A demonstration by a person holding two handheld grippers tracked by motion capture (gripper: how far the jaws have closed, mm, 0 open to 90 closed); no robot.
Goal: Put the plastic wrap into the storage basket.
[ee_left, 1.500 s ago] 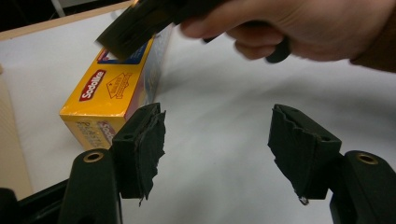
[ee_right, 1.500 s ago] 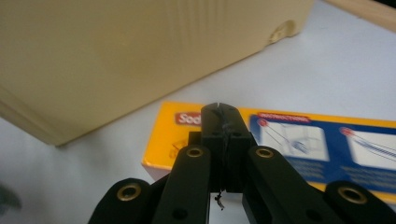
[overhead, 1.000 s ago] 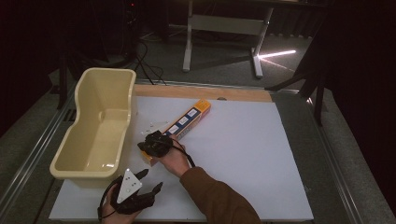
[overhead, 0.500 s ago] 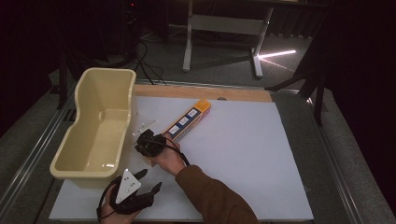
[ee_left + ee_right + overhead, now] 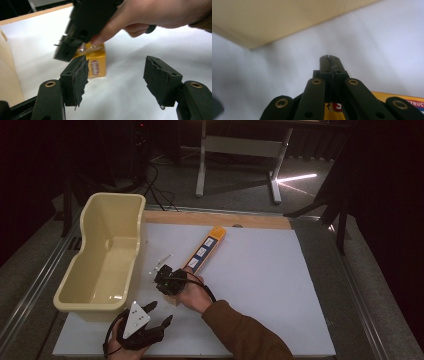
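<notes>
The long yellow box [image 5: 204, 251] lies flat on the white sheet [image 5: 280, 285], just right of the cream plastic tub [image 5: 107, 255], running diagonally away from the person. The right gripper [image 5: 161, 275] sits at the box's near end, between box and tub, its jaws pressed together with nothing between them. The left gripper [image 5: 159, 316] rests nearer the person than the box, its jaws spread wide and empty.

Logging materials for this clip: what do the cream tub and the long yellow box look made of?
Cream tub: likely moulded plastic, smooth and glossy, with rounded corners and a light glint on its floor. Long yellow box: probably printed cardboard, with sharp folded edges, flat faces and printed labels.
</notes>
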